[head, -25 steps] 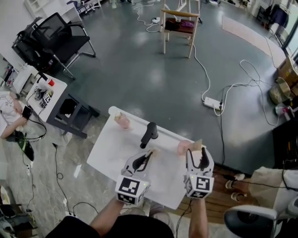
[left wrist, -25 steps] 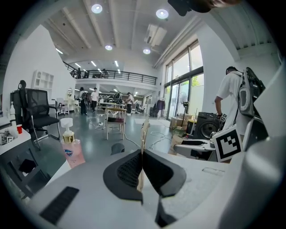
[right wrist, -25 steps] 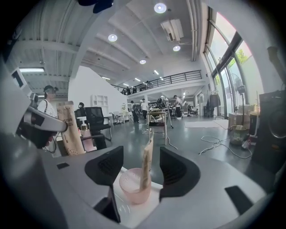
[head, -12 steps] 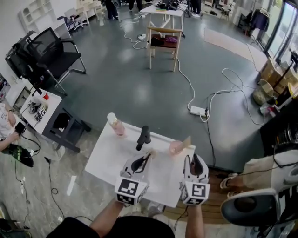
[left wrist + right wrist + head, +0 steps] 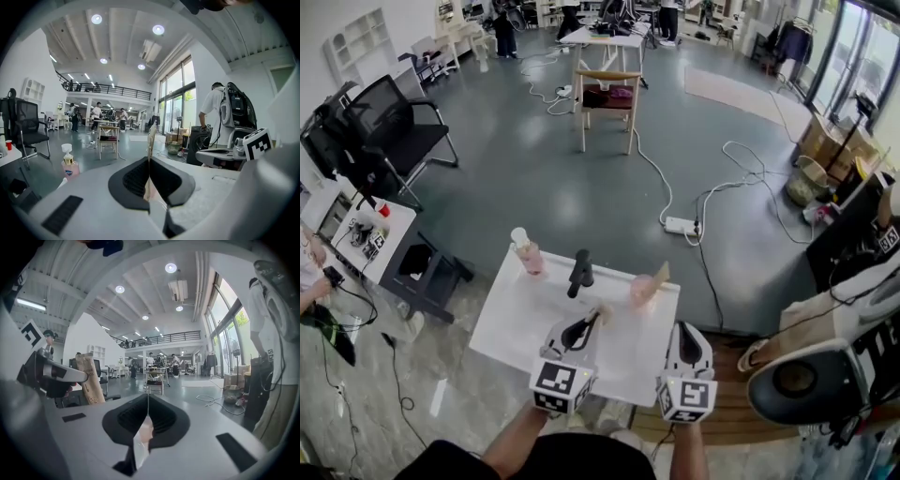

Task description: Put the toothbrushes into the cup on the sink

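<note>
On the white sink top [image 5: 520,323], a pink cup [image 5: 641,292] stands right of the black faucet [image 5: 578,272], with a paper-wrapped toothbrush [image 5: 660,274] sticking out of it. My left gripper [image 5: 595,321] hovers above the middle of the sink top, shut on another wrapped toothbrush [image 5: 151,138], also seen in the right gripper view as a tan wrapped toothbrush [image 5: 90,379]. My right gripper [image 5: 686,331] is near the front right corner, behind the cup and apart from it. Its jaws have just been closing and now stand shut with nothing between them.
A pink soap bottle [image 5: 528,255] stands at the sink's back left corner; the same soap bottle [image 5: 69,165] shows low on the left in the left gripper view. Beyond the sink are grey floor, cables, a wooden chair [image 5: 606,98] and a black office chair [image 5: 380,127]. A person [image 5: 216,115] stands at the right.
My right gripper has pulled back from the cup toward the front edge, and its open jaws have closed. The wrapped toothbrush stays in the cup. My left gripper has risen a little.
</note>
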`<state>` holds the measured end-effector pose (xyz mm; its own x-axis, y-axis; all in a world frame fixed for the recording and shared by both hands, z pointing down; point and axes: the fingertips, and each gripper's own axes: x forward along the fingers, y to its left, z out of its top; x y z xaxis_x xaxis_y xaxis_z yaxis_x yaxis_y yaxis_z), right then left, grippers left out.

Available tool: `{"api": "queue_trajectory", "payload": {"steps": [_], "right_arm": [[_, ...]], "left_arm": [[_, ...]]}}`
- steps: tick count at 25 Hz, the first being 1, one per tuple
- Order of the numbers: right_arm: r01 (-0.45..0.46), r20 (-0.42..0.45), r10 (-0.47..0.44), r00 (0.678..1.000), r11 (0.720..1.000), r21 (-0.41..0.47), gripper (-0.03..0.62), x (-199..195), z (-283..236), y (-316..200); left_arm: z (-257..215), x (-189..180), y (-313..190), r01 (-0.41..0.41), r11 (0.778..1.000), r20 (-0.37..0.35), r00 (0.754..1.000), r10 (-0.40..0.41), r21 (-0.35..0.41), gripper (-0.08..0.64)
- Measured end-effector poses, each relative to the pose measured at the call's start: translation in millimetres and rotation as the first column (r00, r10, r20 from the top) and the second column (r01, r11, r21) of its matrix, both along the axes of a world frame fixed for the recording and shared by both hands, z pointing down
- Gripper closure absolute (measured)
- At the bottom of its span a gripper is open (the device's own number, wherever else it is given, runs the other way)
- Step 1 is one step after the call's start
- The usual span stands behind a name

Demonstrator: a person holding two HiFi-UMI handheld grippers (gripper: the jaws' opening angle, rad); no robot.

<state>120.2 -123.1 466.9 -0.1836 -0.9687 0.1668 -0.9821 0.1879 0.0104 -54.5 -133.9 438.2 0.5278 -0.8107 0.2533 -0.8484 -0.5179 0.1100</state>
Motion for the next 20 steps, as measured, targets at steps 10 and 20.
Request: {"api": "queue_trajectory", "payload": {"steps": [10,20], "right_arm": [[-0.01,-0.001,0.01,1.0,1.0,-0.002,0.594,2,-2,14],[-0.02,-0.004,0.02,1.0,1.0,-0.012,0.594,14,10,8]], "left_arm": [[-4,2,10,-0.008,1.0,-0.007,1.0,0.008,0.007,0.555],[-12,23,-13,-0.034,0.998,-0.014,0.999,0.035,0.047,0.555]]}}
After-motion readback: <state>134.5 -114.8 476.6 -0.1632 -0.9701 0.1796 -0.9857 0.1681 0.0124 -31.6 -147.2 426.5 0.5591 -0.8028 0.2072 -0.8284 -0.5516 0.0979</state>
